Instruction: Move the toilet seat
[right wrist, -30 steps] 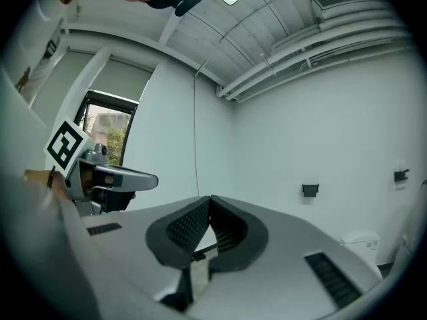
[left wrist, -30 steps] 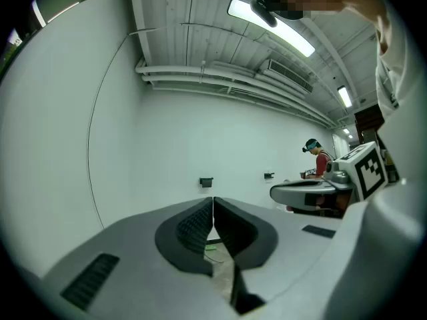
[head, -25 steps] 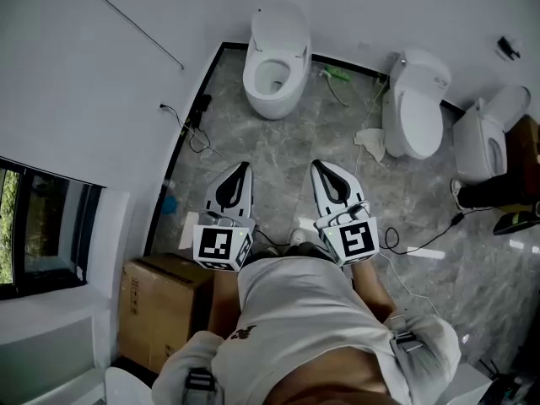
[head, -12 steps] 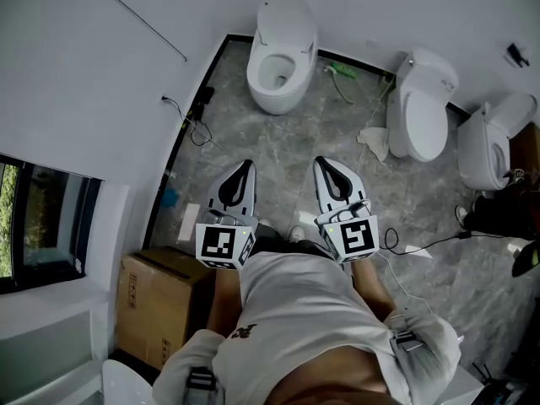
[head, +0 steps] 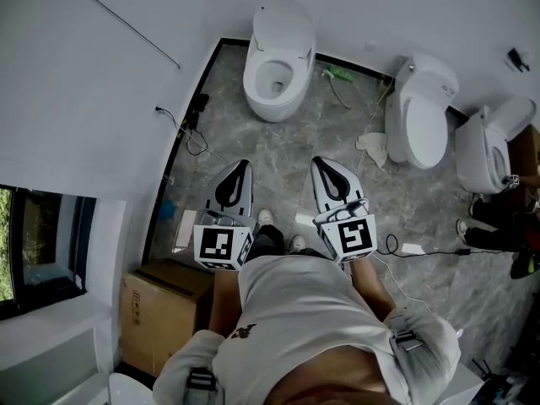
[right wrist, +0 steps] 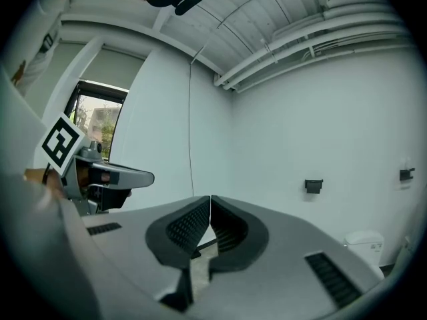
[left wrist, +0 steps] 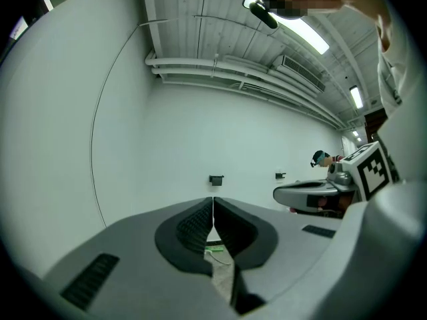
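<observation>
In the head view three white toilets stand along the far wall. The left toilet (head: 277, 57) has its lid up and its bowl showing. The middle toilet (head: 419, 115) has its lid down, and the right toilet (head: 488, 146) is partly cut off. My left gripper (head: 244, 165) and right gripper (head: 317, 163) are held side by side and level, well short of the toilets, both shut and empty. The left gripper (left wrist: 213, 201) shows its jaws meeting in its own view, and so does the right gripper (right wrist: 210, 197).
A cardboard box (head: 164, 306) sits at my lower left by a window (head: 34, 243). Cables (head: 190, 133) trail along the left wall, and more cable (head: 422, 247) lies at the right. Crumpled paper (head: 369, 146) and a green item (head: 339, 74) lie between the toilets. Another person's feet (head: 489, 236) are at the right edge.
I have stepped forward across the grey floor with both grippers held as before. My shoes now show between the grippers. The box and window have slid towards the lower left.
</observation>
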